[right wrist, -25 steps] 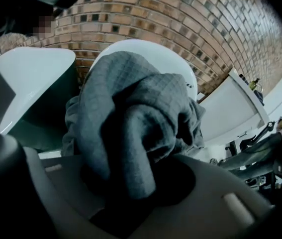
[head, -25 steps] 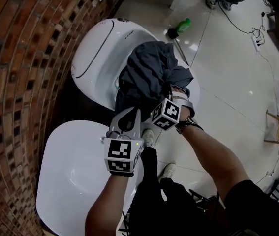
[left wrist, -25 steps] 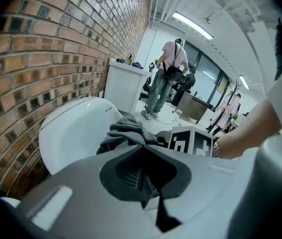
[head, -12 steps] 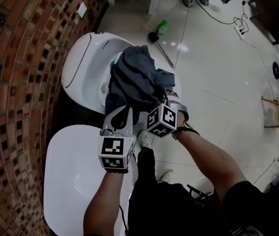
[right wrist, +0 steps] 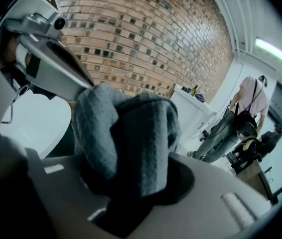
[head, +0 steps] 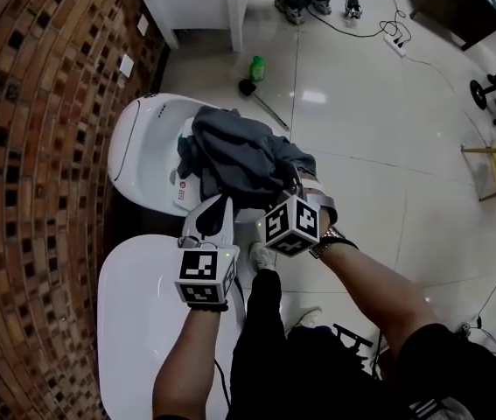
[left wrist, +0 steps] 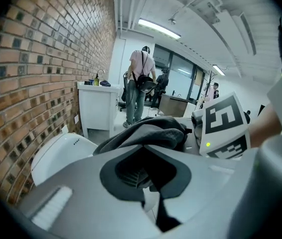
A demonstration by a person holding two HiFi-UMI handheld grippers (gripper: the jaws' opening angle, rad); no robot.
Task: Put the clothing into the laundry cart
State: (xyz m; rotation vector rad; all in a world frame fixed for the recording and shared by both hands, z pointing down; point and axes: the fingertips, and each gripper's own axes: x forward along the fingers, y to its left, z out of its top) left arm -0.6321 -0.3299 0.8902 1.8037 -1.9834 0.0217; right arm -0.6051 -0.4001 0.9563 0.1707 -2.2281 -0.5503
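I see brick wall (head: 29,147) at left with white socket plate (head: 126,65), white cabinet (head: 199,3) up top, green bottle (head: 257,67) on glossy tile floor (head: 387,129), power strip (head: 395,45) with cables, a person's shoes (head: 304,5) at top edge

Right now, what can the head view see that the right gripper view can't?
Only the head view shows the green bottle and the power strip on the floor. Only the right gripper view shows the ceiling light and, up close, the right gripper pinching the clothing. Both show the clothing, the brick wall and the left gripper.
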